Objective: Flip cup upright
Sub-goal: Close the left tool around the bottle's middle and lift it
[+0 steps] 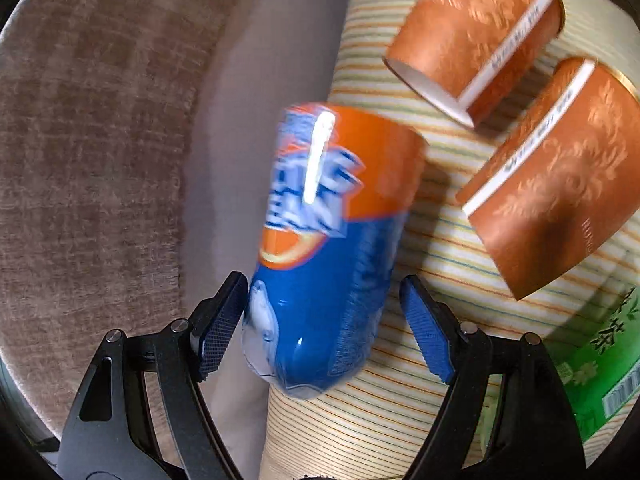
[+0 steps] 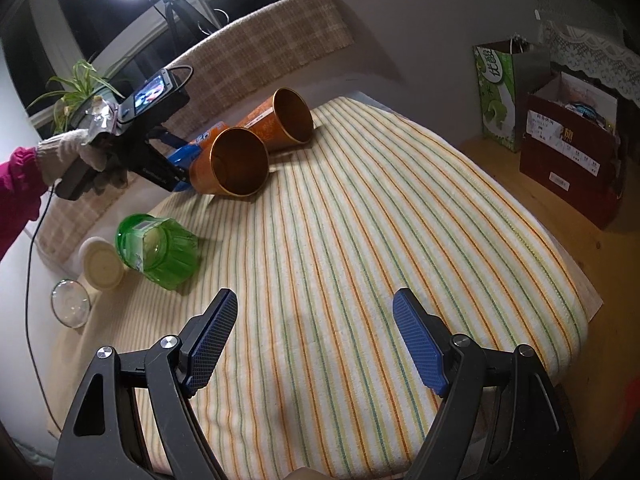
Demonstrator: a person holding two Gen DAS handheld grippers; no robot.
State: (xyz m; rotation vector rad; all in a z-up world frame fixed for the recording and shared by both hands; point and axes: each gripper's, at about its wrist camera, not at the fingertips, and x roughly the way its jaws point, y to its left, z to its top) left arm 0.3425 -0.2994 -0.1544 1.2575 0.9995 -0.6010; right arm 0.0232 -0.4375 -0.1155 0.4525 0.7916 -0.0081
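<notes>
A blue and orange cup (image 1: 324, 240) lies on its side at the left edge of the striped cloth (image 1: 400, 420), blurred. My left gripper (image 1: 324, 332) is open with its jaws on either side of the cup's near end; the left pad (image 1: 220, 328) is close to the cup, the right pad (image 1: 428, 336) is apart. In the right wrist view the cup (image 2: 200, 144) is mostly hidden behind an orange cup, with the left gripper tool at it. My right gripper (image 2: 314, 340) is open and empty over the cloth's near part.
Two orange paper cups (image 1: 476, 32) (image 1: 560, 176) lie on their sides beside the blue cup. A green plastic cup (image 2: 160, 252), a white lid (image 2: 102, 268) and a glass dish (image 2: 70, 302) lie at the cloth's left. Boxes (image 2: 572, 152) stand at the right on the wooden table.
</notes>
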